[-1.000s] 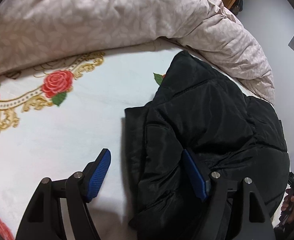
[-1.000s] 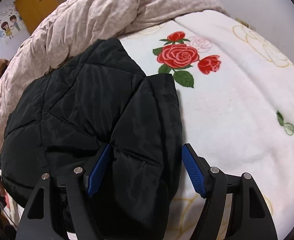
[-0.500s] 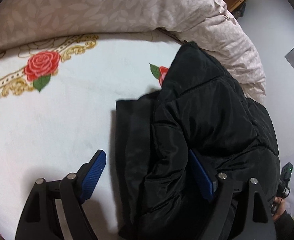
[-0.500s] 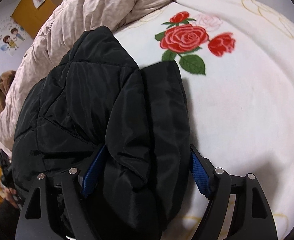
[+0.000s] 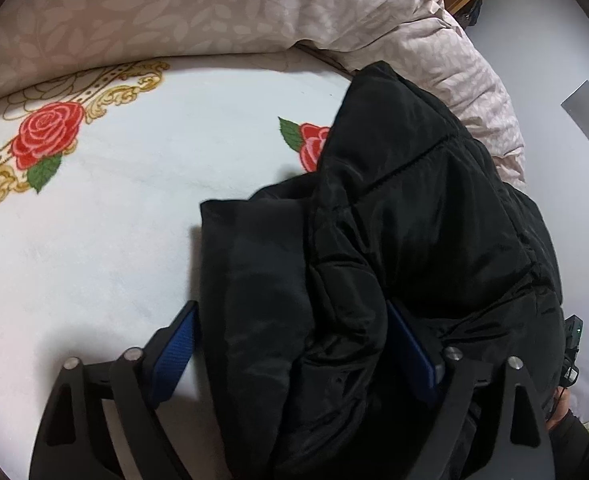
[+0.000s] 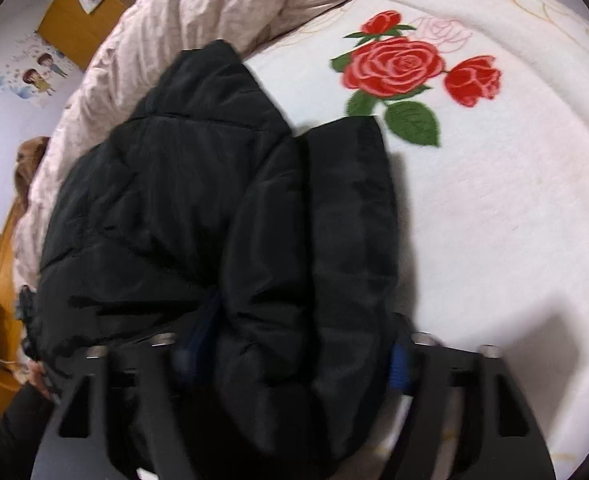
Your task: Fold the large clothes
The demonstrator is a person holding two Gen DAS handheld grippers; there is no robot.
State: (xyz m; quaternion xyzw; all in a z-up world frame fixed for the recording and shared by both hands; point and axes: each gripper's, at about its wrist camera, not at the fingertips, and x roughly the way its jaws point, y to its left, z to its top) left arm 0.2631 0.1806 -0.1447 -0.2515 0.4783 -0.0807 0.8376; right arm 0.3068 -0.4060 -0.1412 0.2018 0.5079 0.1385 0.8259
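Note:
A black puffer jacket (image 5: 414, 216) lies bunched and partly folded on a white bed blanket with red roses (image 5: 94, 240). My left gripper (image 5: 294, 344) is open with its jaws wide, and a thick fold of the jacket's edge sits between the blue pads (image 5: 176, 348). In the right wrist view the same jacket (image 6: 198, 200) fills the left and centre. My right gripper (image 6: 294, 352) is open around a thick roll of the jacket, whose fabric hides most of both pads.
A crumpled beige duvet (image 5: 214, 4) is heaped along the far side of the bed, behind the jacket, and shows in the right wrist view (image 6: 214, 12) too. A wooden cabinet (image 6: 82, 12) stands against the wall. White blanket (image 6: 494, 220) lies right of the jacket.
Both grippers have moved forward onto the jacket, so more fabric now lies between each pair of jaws. The jacket has bunched up higher between them.

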